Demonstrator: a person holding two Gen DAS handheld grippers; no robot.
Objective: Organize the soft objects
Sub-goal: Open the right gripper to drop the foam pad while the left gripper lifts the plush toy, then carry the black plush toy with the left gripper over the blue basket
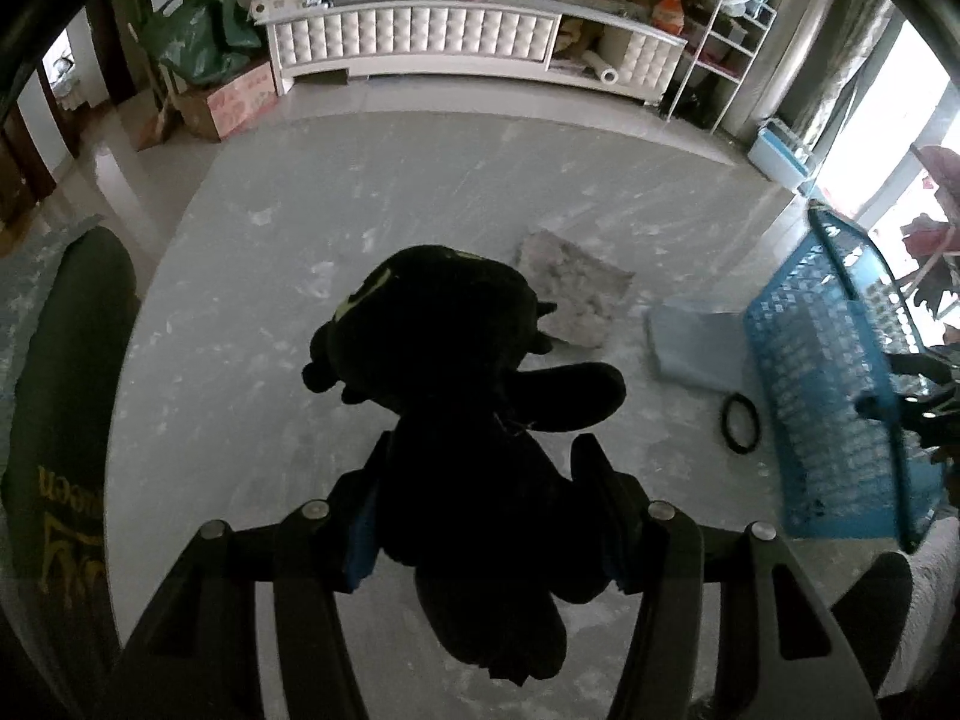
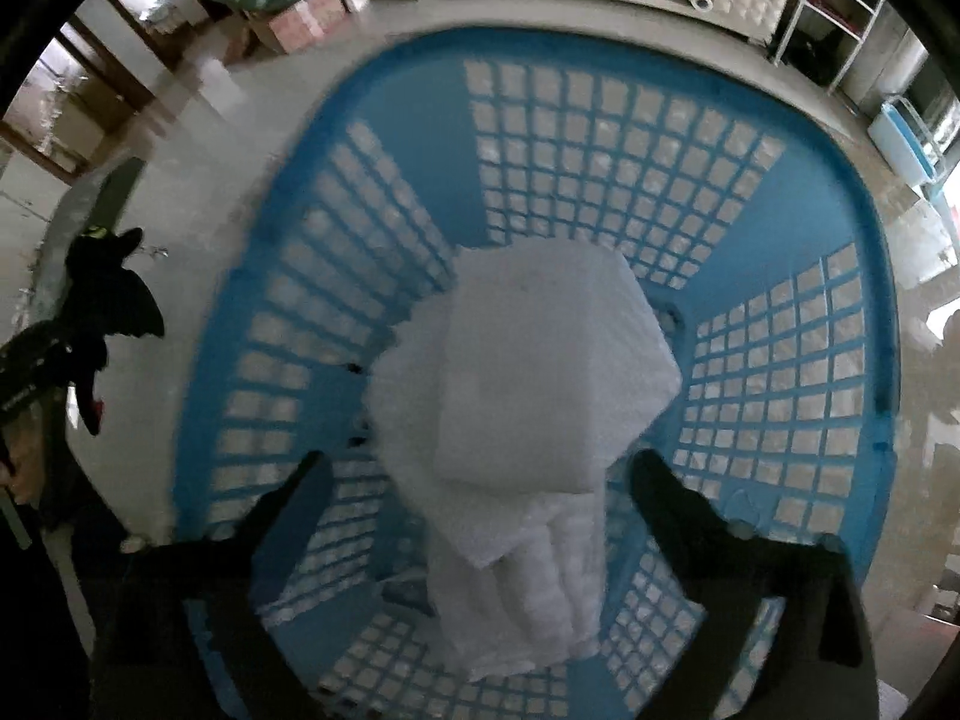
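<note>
Dim indoor daylight, entering from a blown-out window [image 1: 864,138] at the right. Plush toy [image 1: 456,396] backlit to a near-black silhouette, detail lost; fingers [image 1: 360,516] equally dark. Soft sheen on the grey surface [image 1: 372,180], faint shadows only. Strong fisheye bending, with black vignette at every corner and the far cabinet [image 1: 420,42] curved. Right wrist view smeared by motion: basket [image 2: 600,138] grid blurred, white cloth [image 2: 540,372] washed pale and soft, fingers [image 2: 282,510] mere dark shapes.
</note>
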